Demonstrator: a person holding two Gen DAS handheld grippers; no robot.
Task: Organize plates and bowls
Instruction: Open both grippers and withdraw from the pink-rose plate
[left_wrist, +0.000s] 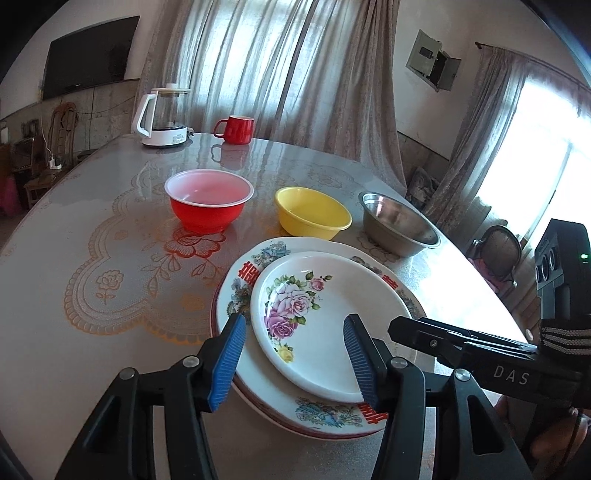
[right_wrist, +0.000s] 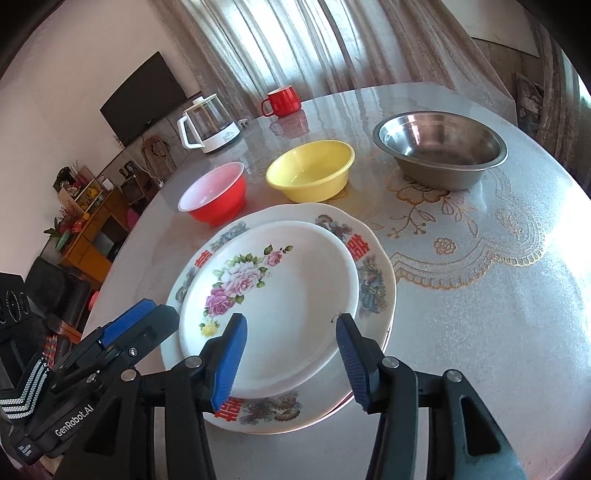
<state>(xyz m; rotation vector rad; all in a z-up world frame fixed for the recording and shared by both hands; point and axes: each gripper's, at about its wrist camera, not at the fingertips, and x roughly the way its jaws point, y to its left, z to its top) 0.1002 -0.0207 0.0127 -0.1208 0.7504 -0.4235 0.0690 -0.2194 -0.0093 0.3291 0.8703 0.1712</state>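
On the worktop (right_wrist: 480, 295), plates stacked at 6 o'clock, bowls loose beyond.
Red bowl (left_wrist: 208, 199) at 11, yellow bowl (left_wrist: 312, 212) at 12, steel bowl (left_wrist: 399, 223) at 1; my left tool (left_wrist: 295, 363) and right tool (right_wrist: 291, 360) gape wide, empty, above the rose plate (left_wrist: 325, 325). I'd nest smaller bowls into steel, gripping rims squarely.

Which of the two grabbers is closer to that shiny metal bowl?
Right, probably. The metal bowl sits at the row's right end; the right gripper hovers open over the plates' right side, the left gripper beside it, further left.
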